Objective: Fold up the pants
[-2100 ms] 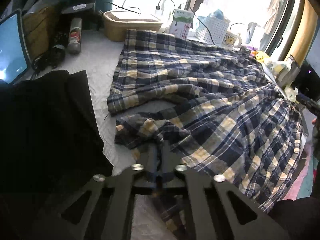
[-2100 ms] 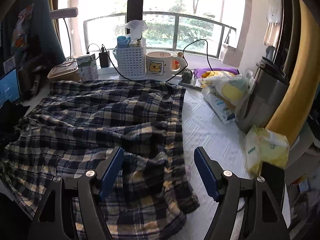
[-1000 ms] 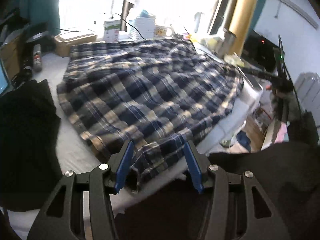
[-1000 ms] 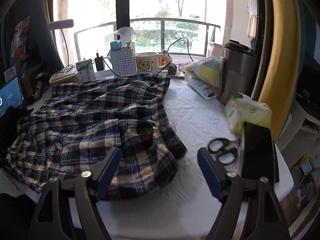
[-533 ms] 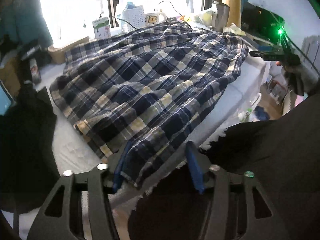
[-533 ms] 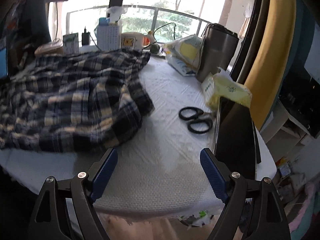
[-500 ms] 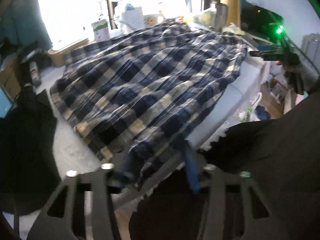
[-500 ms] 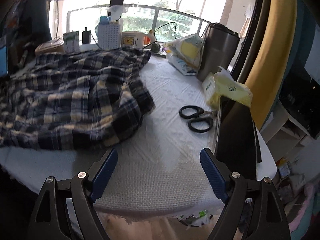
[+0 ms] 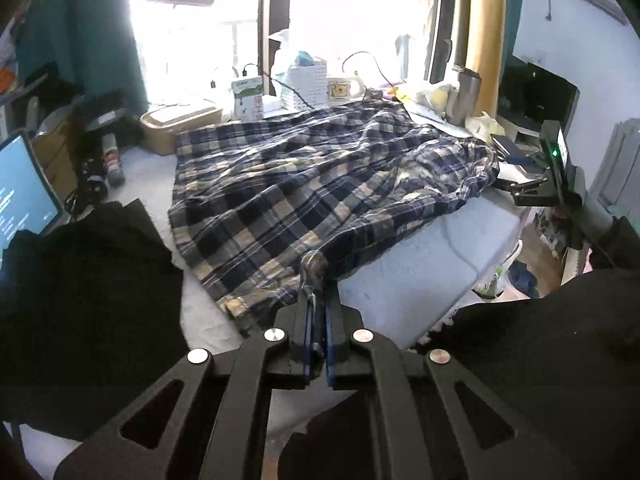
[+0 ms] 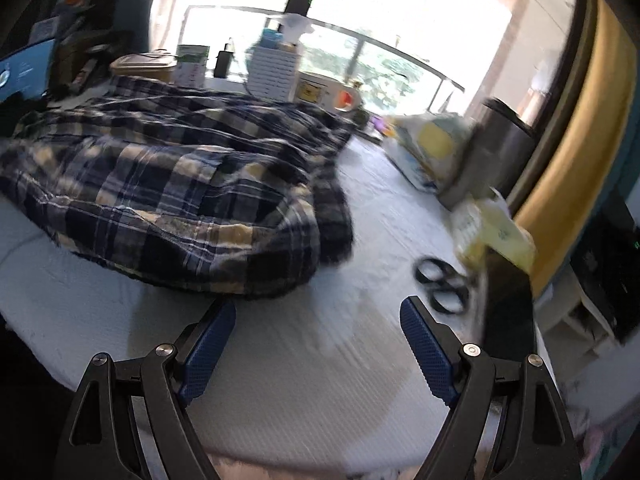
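L gripper [image 9: 317, 316] clamped on pants [image 9: 304, 184] hem, prob. to drag it flat; R gripper [image 10: 316, 336] jaws apart, empty, over table [image 10: 300, 380] edge.

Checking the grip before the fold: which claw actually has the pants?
The left claw: its blue pads are shut on the near edge of the plaid pants. The right claw is open over bare white table.

A white padded table [image 10: 280, 380] carries plaid pants [image 10: 168, 184] spread ahead of the right tongs [image 10: 316, 340]. Black scissors [image 10: 440, 284] lie just ahead, to their right, beside what may be a yellow packet [image 10: 496, 228].
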`<control>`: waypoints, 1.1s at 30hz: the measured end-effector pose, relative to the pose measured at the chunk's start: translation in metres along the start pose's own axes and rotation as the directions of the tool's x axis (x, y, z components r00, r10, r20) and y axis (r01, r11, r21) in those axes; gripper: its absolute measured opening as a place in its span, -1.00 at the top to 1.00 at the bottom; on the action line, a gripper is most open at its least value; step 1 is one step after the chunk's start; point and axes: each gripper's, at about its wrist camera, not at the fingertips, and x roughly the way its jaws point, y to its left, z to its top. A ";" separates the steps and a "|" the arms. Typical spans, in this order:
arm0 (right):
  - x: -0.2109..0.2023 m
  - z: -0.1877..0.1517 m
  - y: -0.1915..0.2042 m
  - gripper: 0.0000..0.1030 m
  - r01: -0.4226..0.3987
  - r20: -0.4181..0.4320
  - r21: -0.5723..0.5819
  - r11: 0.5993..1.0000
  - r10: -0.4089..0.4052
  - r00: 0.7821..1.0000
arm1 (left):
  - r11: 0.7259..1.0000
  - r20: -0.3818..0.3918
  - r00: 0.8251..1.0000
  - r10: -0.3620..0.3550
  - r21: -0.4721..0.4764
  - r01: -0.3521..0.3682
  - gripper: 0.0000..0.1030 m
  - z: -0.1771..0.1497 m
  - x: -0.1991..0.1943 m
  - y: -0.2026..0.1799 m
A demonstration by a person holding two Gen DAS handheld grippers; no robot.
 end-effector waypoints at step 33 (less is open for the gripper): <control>-0.075 0.054 -0.026 0.87 -0.042 0.284 0.117 0.992 0.007 0.959 | 0.996 0.285 0.957 -0.057 0.079 0.036 0.93 0.058 -0.065 -0.024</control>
